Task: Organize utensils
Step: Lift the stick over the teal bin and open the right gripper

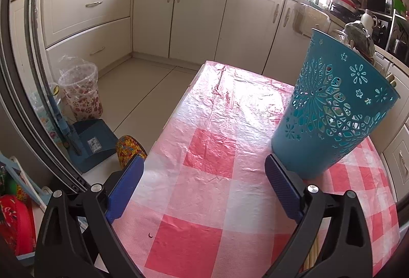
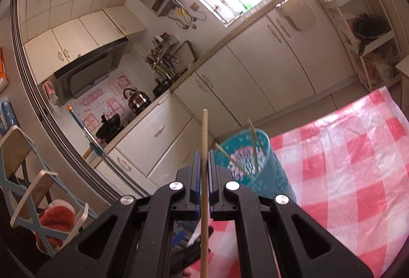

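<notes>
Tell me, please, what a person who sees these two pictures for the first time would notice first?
Probably the teal cut-out holder, standing on the red and white checked tablecloth just beyond the open left gripper. In the right wrist view, the right gripper is shut on a wooden chopstick that points upward, and other chopsticks already lean inside the holder.

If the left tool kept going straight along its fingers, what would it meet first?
Nothing soon, it seems. The left tool is open and points along the checked tablecloth, which is bare between its fingers. The blue holder stands just off its right finger and might be grazed; depth is unclear.
</notes>
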{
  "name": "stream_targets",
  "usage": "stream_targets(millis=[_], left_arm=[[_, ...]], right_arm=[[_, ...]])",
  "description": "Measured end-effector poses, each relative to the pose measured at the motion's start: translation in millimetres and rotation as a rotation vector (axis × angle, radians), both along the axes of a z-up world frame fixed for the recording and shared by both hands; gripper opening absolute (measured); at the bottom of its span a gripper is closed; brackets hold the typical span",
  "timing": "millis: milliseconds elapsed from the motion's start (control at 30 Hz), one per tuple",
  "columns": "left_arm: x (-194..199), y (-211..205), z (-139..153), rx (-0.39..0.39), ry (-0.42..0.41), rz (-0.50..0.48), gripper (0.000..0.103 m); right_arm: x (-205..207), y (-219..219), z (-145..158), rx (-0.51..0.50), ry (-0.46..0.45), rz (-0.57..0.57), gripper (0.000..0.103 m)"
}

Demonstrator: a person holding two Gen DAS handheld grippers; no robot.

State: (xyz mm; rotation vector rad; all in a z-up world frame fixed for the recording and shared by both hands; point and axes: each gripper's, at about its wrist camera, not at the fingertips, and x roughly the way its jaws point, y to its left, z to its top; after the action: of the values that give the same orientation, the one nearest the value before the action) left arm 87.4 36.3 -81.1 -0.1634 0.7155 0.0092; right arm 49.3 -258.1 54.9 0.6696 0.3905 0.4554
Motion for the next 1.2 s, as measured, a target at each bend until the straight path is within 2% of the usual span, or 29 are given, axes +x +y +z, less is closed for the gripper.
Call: stream_targets(millis=[100, 233, 367, 533, 800, 933, 1000, 1067, 1200], left_arm=[[-0.2, 0.3, -0.3, -0.004, 0.0, -0.002, 0.092], [-0.3, 2.4, -0.8, -0.017, -0.002, -0.007, 0.092], [-0.5, 3.5, -0.5, -0.03, -0.005, -0.013, 0.092], [-0.9, 4.5, -0.2, -0.04, -0.011, -0.02, 0.092], [-0.8, 4.0, -0.3, -0.044, -0.007, -0.02, 0.092], [-0.1, 5.0, -1.4, -0.048, -0.002, -0.017, 0.092], [0.3, 6.1, -2.1, -0.05, 0.0, -0.014, 0.093], [0.7, 6.4, -2.5, -0.052, 0.002, -0.012, 0.093], [0.9, 7.4, -2.6, -0.052, 0.005, -0.01, 0.093]], right_arm=[[24.0, 7.8, 16.2, -0.02, -0.086, -0.063, 0.005], [60.0, 15.7, 21.2, -0.049, -0.135, -0.137, 0.006], [84.5, 19.2, 13.4, -0.088, -0.141, -0.199, 0.006], [95.7, 27.8, -4.5, -0.171, -0.12, -0.198, 0.006], [80.3, 36.4, -17.7, -0.268, -0.093, -0.148, 0.007], [59.8, 34.2, -11.1, -0.301, -0.103, -0.141, 0.023], [44.9, 29.1, -5.9, -0.297, -0.114, -0.15, 0.025], [26.6, 23.0, -3.0, -0.298, -0.11, -0.16, 0.03], [-7.9, 22.2, -18.3, -0.338, -0.03, -0.141, 0.034]])
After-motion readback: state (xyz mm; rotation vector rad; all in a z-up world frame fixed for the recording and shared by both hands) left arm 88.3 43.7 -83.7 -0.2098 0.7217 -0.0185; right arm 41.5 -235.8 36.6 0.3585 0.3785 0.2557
